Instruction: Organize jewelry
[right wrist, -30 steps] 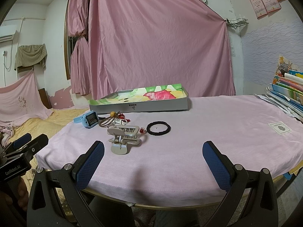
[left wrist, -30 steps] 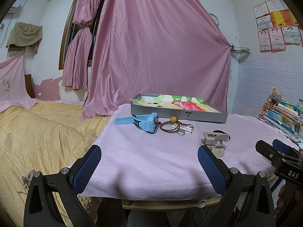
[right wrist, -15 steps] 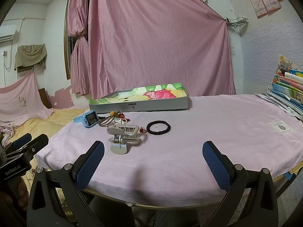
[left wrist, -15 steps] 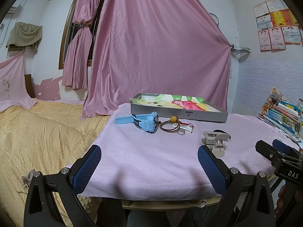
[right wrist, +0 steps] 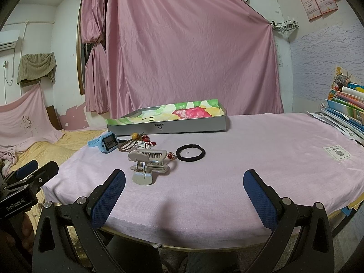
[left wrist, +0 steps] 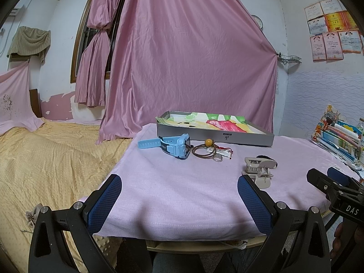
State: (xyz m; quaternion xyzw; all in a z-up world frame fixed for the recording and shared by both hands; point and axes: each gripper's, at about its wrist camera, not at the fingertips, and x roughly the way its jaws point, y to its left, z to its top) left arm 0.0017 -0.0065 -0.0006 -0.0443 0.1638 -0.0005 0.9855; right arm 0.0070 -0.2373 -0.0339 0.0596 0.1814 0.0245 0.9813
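Note:
A grey box (left wrist: 227, 137) (right wrist: 168, 127) with a colourful lining stands at the back of the pink-clothed table. In front of it lie a blue watch (left wrist: 175, 146) (right wrist: 105, 143), a brown cord with an amber bead (left wrist: 204, 151) (right wrist: 130, 144), a small ring (left wrist: 217, 158), a beige hair claw (left wrist: 258, 170) (right wrist: 146, 161), a red-stone ring (right wrist: 170, 156) and a black hair tie (right wrist: 190, 152). My left gripper (left wrist: 178, 201) is open and empty at the table's near edge. My right gripper (right wrist: 184, 195) is open and empty at the near edge, right of the claw.
A bed with a yellow cover (left wrist: 45, 159) lies left of the table. Stacked books (left wrist: 339, 138) (right wrist: 345, 111) sit at the table's right. A pink curtain (left wrist: 186, 68) hangs behind. A white label (right wrist: 337, 152) lies on the cloth at the right.

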